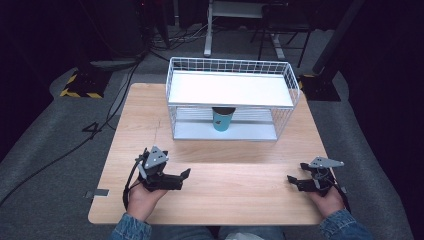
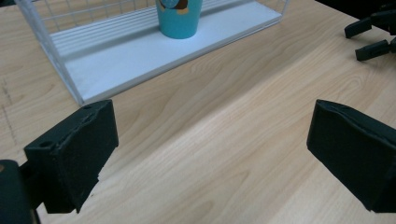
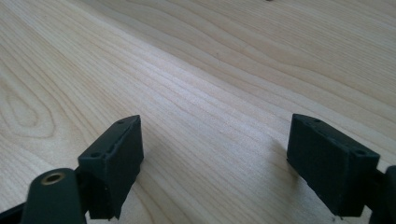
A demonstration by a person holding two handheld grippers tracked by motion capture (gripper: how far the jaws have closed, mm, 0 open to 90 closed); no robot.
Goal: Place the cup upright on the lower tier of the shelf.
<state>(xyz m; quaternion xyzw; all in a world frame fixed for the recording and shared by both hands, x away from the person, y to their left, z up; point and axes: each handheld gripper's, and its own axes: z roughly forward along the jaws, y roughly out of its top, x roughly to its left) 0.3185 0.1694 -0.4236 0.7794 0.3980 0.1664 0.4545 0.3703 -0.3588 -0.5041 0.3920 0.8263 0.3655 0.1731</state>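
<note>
Your table (image 1: pixel 210 195) carries a white wire rack (image 1: pixel 231 82) at its far middle. A teal cup (image 1: pixel 222 120) stands upright on the rack's lower shelf, under the top shelf. Your left gripper (image 1: pixel 186 175) and right gripper (image 1: pixel 291 181) rest at the near corners, well apart, fingers (image 2: pixel 74 156) spread and gripping nothing.

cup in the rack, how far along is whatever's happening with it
Nothing looks started. The blue cup stands upright on the lower shelf of the white wire rack, untouched. In hand: nothing; the left claw and right claw sit open and empty over the near table. Any reach or grasp is still to come.
</note>
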